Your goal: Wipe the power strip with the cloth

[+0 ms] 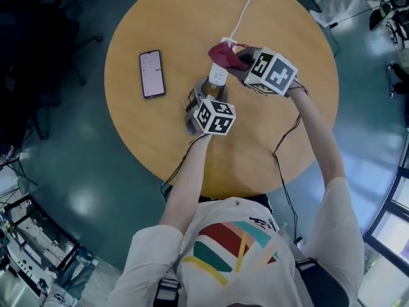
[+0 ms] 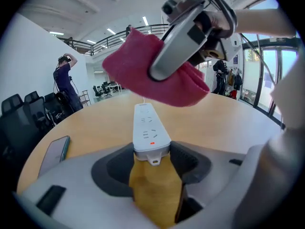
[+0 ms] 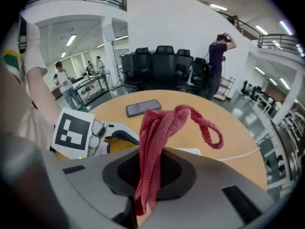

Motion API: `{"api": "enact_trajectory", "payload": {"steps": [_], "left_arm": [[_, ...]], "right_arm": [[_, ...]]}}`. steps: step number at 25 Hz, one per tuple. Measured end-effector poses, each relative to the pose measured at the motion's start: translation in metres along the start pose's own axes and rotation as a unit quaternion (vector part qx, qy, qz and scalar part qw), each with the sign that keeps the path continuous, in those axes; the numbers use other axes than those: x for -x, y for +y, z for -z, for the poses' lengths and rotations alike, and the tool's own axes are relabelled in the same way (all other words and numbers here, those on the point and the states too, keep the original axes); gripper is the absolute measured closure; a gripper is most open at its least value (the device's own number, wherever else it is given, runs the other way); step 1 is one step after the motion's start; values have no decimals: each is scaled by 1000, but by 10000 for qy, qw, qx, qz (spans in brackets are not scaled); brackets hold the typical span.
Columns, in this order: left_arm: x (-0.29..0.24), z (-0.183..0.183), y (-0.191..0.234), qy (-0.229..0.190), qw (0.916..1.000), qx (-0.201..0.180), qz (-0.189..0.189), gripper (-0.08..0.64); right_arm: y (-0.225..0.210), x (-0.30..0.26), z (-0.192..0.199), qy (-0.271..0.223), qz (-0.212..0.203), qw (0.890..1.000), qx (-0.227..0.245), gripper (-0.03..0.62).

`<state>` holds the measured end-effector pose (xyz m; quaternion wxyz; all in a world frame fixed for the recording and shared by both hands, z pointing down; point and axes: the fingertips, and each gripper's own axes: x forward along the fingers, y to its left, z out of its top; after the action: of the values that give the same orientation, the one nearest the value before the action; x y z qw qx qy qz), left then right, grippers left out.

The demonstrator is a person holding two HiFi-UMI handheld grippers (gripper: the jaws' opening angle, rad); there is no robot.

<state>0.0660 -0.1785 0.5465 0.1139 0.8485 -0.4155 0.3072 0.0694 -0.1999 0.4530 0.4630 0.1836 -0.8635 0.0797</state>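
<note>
While the left gripper (image 2: 151, 161) clamps the near end of the power strip (image 2: 147, 125) on the tabletop (image 1: 262, 155), the right gripper (image 3: 148, 173) pinches the cloth (image 3: 161, 128) above it. Strip likely stiff, light, best held endwise; cloth limp.

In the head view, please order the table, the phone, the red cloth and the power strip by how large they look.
1. table, by far the largest.
2. phone and red cloth: they look about alike, so unranked.
3. power strip: smallest showing, but partly hidden by the cloth.

Bare tabletop (image 1: 184, 56) between phone (image 1: 152, 73), power strip (image 1: 218, 77)
</note>
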Motion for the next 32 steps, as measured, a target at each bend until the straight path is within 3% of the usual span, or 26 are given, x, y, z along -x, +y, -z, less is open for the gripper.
{"api": "enact_trajectory", "payload": {"steps": [5,9,24,32], "left_arm": [[-1,-1,3,-3,10000,-6,-28,282],[-1,1,1,18,10000,-4,9,282],[-3,2,3,54,10000,-17,-21,282],[-5,4,3,66,10000,-17,-21,282]], "right_arm": [[24,-45,0,357,-1198,9922,-3,552],[35,-66,10,616,-1548,9860,-46,554],[8,-79,14,779,-1329,9862,606,552],[-66,-78,25,1045,-557,9891,876,552]]}}
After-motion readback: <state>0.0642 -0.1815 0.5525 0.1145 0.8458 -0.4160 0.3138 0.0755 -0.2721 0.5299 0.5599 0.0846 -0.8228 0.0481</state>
